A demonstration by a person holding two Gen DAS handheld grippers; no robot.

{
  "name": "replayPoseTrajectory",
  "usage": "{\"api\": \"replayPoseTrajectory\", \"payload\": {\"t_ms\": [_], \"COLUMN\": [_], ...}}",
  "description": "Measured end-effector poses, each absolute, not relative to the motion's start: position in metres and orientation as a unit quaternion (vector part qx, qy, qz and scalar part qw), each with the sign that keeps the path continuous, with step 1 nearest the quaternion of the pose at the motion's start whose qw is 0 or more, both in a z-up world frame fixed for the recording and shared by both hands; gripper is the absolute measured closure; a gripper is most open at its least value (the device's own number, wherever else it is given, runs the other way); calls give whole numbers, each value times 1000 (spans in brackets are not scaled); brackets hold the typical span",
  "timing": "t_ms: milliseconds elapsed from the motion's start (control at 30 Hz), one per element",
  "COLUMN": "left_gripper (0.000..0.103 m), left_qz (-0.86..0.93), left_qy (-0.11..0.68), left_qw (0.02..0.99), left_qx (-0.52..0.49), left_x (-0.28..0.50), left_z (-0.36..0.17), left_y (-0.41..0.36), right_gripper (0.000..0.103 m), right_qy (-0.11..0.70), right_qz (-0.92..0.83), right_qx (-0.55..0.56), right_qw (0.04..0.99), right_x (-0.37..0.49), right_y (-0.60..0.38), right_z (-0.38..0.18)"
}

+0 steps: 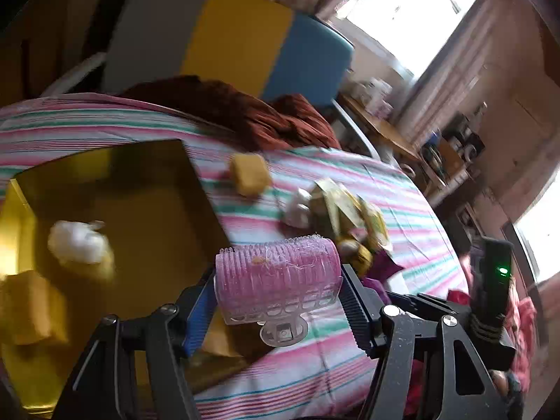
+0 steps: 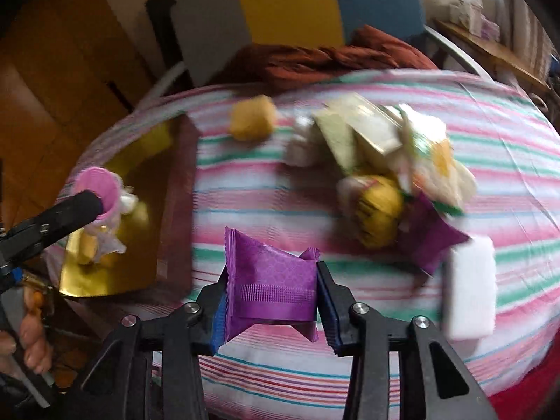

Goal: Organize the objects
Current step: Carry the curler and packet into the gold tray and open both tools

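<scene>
My left gripper (image 1: 278, 290) is shut on a pink hair roller (image 1: 278, 280) and holds it over the right edge of a gold box (image 1: 164, 210). The roller also shows in the right wrist view (image 2: 96, 187), above the box (image 2: 140, 262). Inside the box lie a white wad (image 1: 78, 241) and a yellow sponge block (image 1: 33, 309). My right gripper (image 2: 271, 292) is shut on a purple sachet (image 2: 271, 280) above the striped cloth (image 2: 266, 189). A pile of packets and a yellow ball (image 2: 379, 210) lies to the right.
A yellow block (image 2: 252, 117) and a white sponge (image 2: 470, 288) lie on the cloth. A second purple sachet (image 2: 430, 238) sits by the pile. A dark red cloth (image 1: 227, 112) and a grey-yellow-blue panel (image 1: 238, 38) are behind. A wooden shelf (image 1: 388, 129) stands at right.
</scene>
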State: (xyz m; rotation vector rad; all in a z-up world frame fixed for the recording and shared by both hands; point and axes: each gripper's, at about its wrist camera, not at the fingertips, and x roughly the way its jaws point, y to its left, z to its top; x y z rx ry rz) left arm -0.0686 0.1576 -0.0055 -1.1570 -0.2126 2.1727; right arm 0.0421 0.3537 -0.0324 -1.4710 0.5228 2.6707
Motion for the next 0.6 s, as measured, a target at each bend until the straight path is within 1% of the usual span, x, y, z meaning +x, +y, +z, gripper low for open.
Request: {"api": "replayPoseTrajectory", "payload": {"t_ms": [233, 467, 600], "left_gripper": [36, 36, 36], "left_qz": [858, 879, 882], "left_qy": [-111, -110, -111], "left_qw": [263, 191, 167], "left_qx": [-428, -422, -427], "left_x": [-99, -138, -160], "left_z": [-2, -5, -8], "left_y": [90, 29, 6], "right_gripper": [60, 60, 60], "right_qy": [131, 102, 87], "right_qz": [877, 871, 863], "right_qx": [-461, -470, -482], "right_qw": [-44, -97, -122], "right_x": [5, -22, -34], "right_y": [294, 238, 207], "right_z": [-13, -17, -25]}}
